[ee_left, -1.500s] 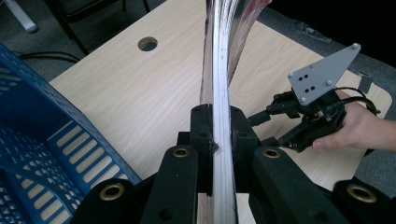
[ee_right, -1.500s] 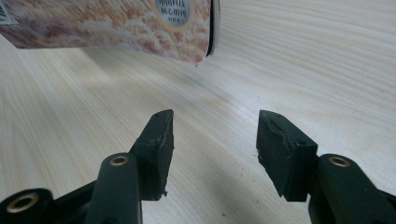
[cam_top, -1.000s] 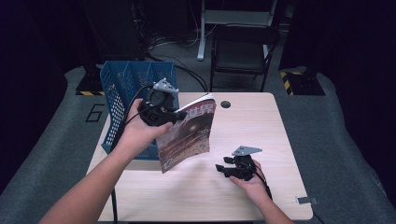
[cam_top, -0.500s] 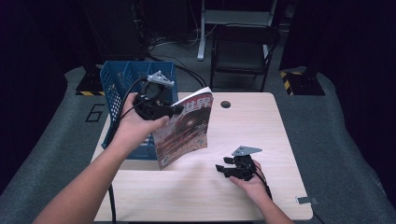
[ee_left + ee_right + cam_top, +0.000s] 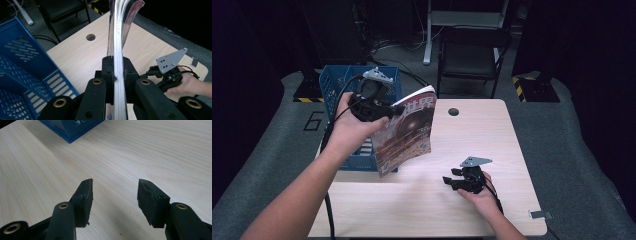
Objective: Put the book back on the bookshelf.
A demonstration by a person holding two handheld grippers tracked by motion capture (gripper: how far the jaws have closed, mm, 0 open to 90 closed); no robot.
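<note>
**Magazine lifted beside the crate**

The left gripper view shows the magazine (image 5: 119,37) edge-on, pinched between the left gripper's (image 5: 117,72) closed jaws. From above, its reddish cover hangs over the desk (image 5: 492,135), beside the blue crate (image 5: 332,90). It now hangs steeper and higher than before. The right gripper (image 5: 114,195) rests on the desk, jaws apart, empty.
</note>
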